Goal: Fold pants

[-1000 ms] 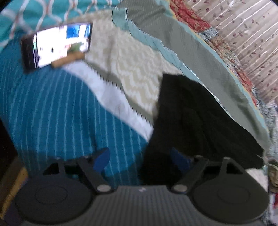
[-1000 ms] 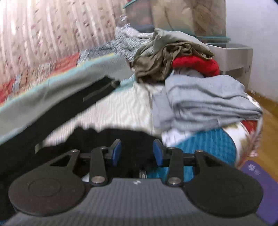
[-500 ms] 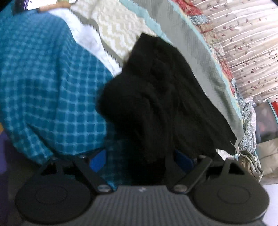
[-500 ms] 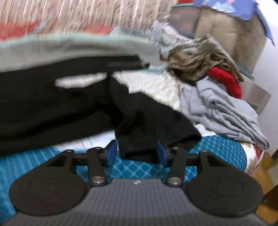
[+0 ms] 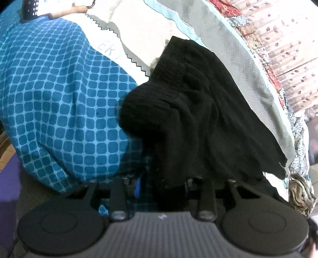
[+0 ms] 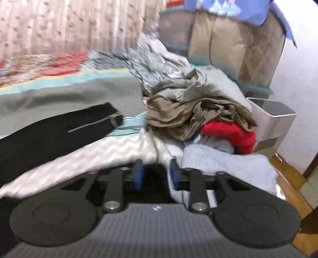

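Observation:
The black pants (image 5: pixel 198 109) lie crumpled on the bed, one leg with a zip (image 6: pixel 49 137) stretched over the grey blanket. My left gripper (image 5: pixel 162 186) hovers at the pants' near edge. Its jaws are closing with a fold of black cloth between them, and a gap still shows beside the left pad (image 5: pixel 137 186). My right gripper (image 6: pixel 155 176) is shut on black pants cloth that fills the space between its blue pads, its jaws closing a little. The cloth trails off to the lower left.
A blue checked bedspread (image 5: pixel 59 99) covers the bed's near side, with a phone (image 5: pixel 31 10) at its far end. A heap of clothes (image 6: pixel 198 111), a red garment (image 6: pixel 232 135) and a grey folded one (image 6: pixel 228 164) lie to the right. A grey bin (image 6: pixel 272 123) stands beyond.
The left gripper's jaws have narrowed around the pants' near edge after moving in close. The right gripper has swung right toward the heap of clothes, black cloth still between its pads.

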